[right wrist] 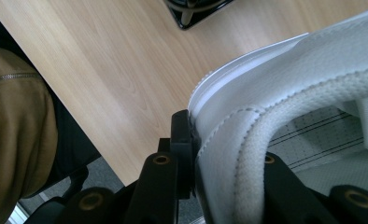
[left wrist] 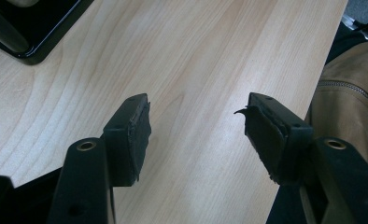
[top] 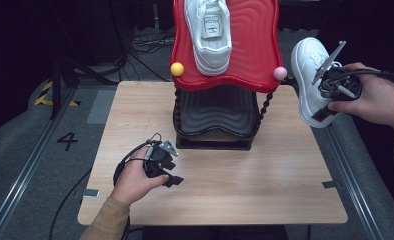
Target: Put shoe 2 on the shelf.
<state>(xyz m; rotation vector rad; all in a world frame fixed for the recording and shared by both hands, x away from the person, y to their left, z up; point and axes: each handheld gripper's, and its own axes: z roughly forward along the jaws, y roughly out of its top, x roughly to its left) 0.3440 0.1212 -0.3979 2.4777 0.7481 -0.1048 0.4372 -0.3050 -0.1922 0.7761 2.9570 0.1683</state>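
- At the right edge of the table [top: 220,190], a white sneaker [top: 310,75] is held clear of the surface by the right gripper [top: 330,102], whose jaws are closed on the padded heel collar [right wrist: 247,140]; only that narrow band of the sneaker is pinched.
- Because the sneaker hangs from one soft edge, it could be expected to swing or slip out if the collar compresses or the gripper is tilted sharply.
- On the red top shelf [top: 255,45] of the wavy shoe rack [top: 220,120], a matching white sneaker [top: 210,35] already lies near the middle, so the free space beside it is judged to be tight; the seated sneaker could be nudged off if the held one is brought in carelessly.
- The pink ball [top: 280,73] at the shelf corner lies between the held sneaker and the shelf, and the toe could be caught on it.
- The rack could be rocked if the shelf rim is struck.
- The left gripper [top: 170,175] is rested low over the table with its jaws wide apart and nothing between them, so no support is offered should the sneaker fall.
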